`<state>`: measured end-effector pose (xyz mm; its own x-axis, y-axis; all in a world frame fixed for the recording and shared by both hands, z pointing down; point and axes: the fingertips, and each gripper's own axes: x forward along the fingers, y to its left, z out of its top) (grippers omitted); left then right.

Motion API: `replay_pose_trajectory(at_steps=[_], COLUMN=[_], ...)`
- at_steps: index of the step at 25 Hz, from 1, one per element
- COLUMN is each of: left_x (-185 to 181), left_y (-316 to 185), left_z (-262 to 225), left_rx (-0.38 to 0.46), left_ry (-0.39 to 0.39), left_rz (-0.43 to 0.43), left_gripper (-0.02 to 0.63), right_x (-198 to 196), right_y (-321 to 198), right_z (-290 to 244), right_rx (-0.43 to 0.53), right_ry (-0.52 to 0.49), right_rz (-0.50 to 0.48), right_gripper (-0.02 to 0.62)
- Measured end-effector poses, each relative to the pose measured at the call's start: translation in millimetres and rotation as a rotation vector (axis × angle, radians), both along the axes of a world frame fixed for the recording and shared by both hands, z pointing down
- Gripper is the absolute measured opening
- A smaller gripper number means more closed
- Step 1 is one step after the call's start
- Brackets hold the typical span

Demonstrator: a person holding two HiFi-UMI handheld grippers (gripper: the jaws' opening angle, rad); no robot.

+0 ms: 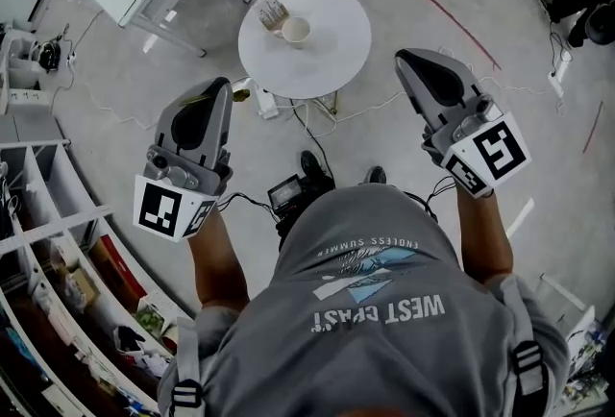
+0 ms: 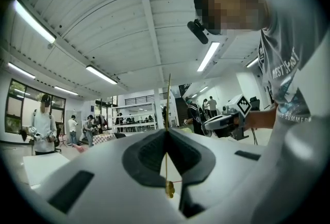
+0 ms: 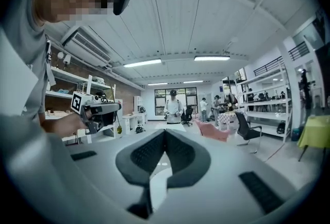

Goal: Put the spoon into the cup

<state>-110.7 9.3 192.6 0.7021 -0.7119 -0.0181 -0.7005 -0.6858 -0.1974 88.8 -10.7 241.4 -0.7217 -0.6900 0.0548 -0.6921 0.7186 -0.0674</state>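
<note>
I can't make out the spoon itself. I'd guess it lies with the small striped object toward the tabletop's far-left edge, just beside the cup near the middle. I expect it to be light, stiff and slick, so I'd pinch it mid-handle. Both the left tool and the right tool are pinched together, holding no spoon, well apart from the tabletop.
</note>
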Motion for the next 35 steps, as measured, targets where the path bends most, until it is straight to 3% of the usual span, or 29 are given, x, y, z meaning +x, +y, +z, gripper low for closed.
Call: replay_pose_trajectory(at_steps=[13, 20, 27, 35], left_x=[-41.1, -48.8, -39.6, -32.6], left_y=[-48.4, -63.1, -71.5, -94.1], left_z=[-1.8, 4.9, 11.3, 4.7], left_rx=[-0.006, -0.020, -0.042, -0.050], left_ry=[0.043, 0.067, 0.068, 0.054], left_rz=[0.200, 0.250, 0.239, 0.153], left_gripper=[0.000, 0.000, 0.000, 0.000], right_x=[-41.6, -56.9, -54.0, -47.7], right_y=[-15.8, -18.6, -37.6, -77.1], right_z=[-16.9, -20.7, -14.0, -20.9], right_rx=[0.020, 0.018, 0.000, 0.002], right_ry=[0.036, 0.063, 0.051, 0.035], right_rz=[0.199, 0.230, 0.206, 0.116], right_gripper=[0.002, 0.002, 0.002, 0.002])
